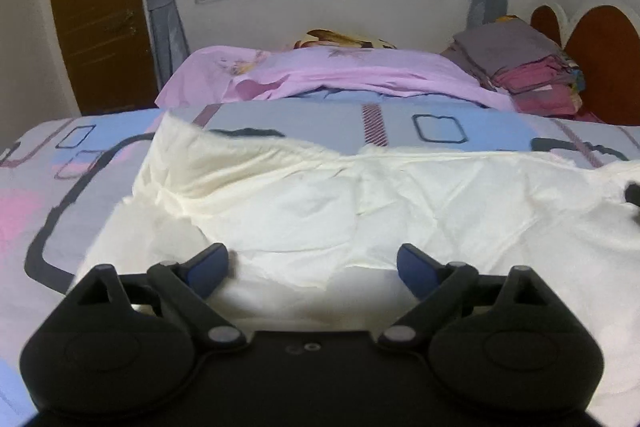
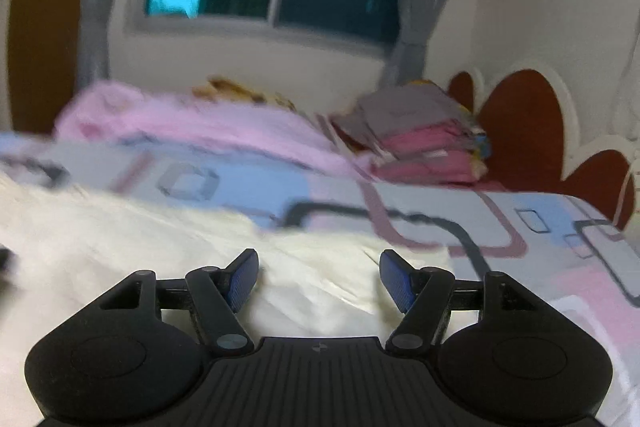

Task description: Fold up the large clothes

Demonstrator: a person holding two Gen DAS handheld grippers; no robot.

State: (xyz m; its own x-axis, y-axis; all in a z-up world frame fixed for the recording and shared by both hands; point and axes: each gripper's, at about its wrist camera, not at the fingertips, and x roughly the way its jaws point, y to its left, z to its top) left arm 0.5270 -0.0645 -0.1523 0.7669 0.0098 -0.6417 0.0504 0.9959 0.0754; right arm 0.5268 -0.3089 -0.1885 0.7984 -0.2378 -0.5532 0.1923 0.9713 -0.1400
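A large cream-white garment [image 1: 360, 199] lies rumpled across the patterned bedspread [image 1: 72, 163], its far left part folded up into a ridge. My left gripper [image 1: 312, 267] hovers over the garment's near edge with its blue pads [image 1: 208, 267] spread wide and nothing between them. In the right wrist view, which is blurred, the same white garment [image 2: 160, 259] fills the lower left. My right gripper [image 2: 318, 277] is open above the garment's right end; no cloth is pinched between its blue pads [image 2: 394, 279]. A dark tip of the right gripper [image 1: 633, 193] shows at the left wrist view's right edge.
A pink quilt [image 1: 340, 75] is bunched at the far side of the bed. A stack of folded grey and maroon clothes [image 1: 528, 67] sits by the red headboard [image 1: 604, 67]. Window, grey curtains and a brown door [image 1: 100, 19] stand behind.
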